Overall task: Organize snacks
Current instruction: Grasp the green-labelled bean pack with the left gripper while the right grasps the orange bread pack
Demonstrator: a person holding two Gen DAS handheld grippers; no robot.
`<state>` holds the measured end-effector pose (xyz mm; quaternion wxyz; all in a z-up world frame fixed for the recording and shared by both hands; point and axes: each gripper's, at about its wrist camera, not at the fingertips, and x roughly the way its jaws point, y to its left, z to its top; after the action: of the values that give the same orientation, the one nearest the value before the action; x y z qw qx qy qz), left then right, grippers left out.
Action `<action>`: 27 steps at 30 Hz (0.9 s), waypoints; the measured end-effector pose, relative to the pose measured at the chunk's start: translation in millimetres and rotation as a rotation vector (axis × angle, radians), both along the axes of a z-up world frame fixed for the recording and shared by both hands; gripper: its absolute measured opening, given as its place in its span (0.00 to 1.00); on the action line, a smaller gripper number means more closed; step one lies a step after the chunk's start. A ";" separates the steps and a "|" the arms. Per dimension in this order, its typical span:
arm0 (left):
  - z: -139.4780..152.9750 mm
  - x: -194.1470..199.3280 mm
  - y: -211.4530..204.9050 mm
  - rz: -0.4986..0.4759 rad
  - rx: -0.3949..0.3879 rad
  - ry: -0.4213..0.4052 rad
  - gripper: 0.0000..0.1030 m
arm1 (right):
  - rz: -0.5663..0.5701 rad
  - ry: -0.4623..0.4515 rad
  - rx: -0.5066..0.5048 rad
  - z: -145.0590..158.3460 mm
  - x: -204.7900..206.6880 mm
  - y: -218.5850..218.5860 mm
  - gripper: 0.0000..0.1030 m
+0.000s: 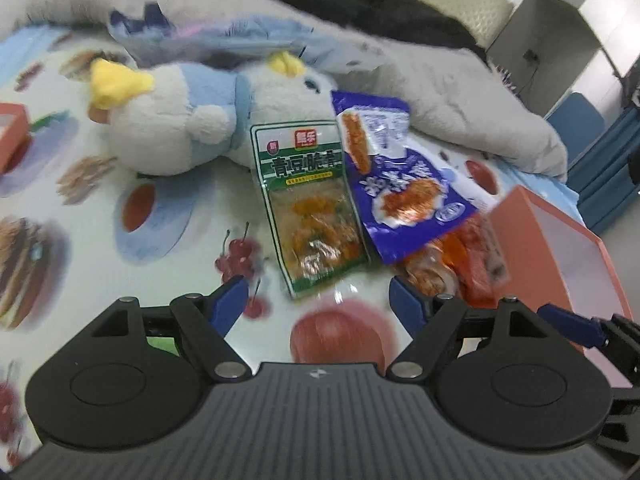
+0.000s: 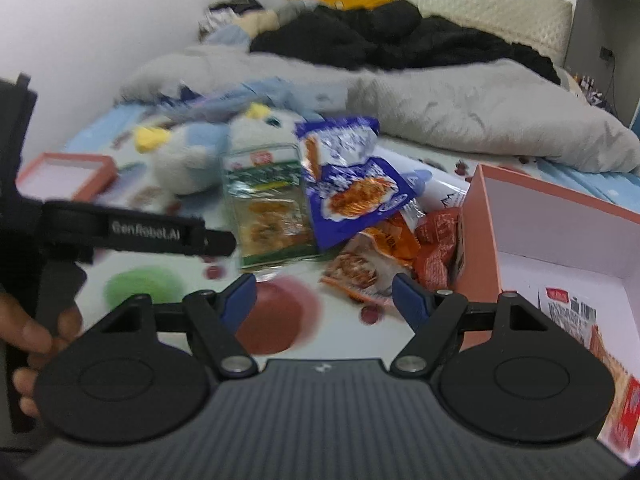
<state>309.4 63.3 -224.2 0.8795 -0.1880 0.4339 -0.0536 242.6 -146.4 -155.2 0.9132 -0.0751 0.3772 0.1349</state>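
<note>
A: From the left wrist, the left gripper [image 1: 316, 292] stands released, nothing between its blue fingers [image 1: 226, 300], just short of the green packet [image 1: 310, 204]. The purple packet [image 1: 394, 184] overlaps an orange packet [image 1: 436, 268] beside the pink box [image 1: 532, 240].

B: From the right wrist, the right gripper [image 2: 324, 298] is likewise spread and empty. One packet in the box [image 2: 572, 320] lies there already, so I'd judge sorting barely begun; the heap is left.

A: It's a fruit-print sheet [image 1: 168, 248] on a bed, plush toy [image 1: 176, 120] behind.

B: Grey duvet [image 2: 480, 120] and dark clothes [image 2: 380, 36] further back.
</note>
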 end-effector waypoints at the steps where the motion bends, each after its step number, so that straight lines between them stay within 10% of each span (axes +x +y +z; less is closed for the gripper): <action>1: -3.1 12.0 0.4 -0.006 -0.001 0.019 0.79 | -0.008 0.020 0.001 -0.3 8.6 -0.7 0.72; 9: -17.5 53.9 -2.8 -0.050 -0.013 0.084 0.79 | 0.020 0.095 -0.006 -1.7 42.8 3.9 0.72; 27: -63.4 75.3 -14.3 -0.096 0.053 -0.100 0.81 | -0.037 -0.049 -0.135 -68.6 74.5 21.9 0.72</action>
<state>384.7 49.0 -287.7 0.9012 -0.1410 0.3990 -0.0936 317.1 -124.5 -223.8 0.9174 -0.1327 0.3642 0.0902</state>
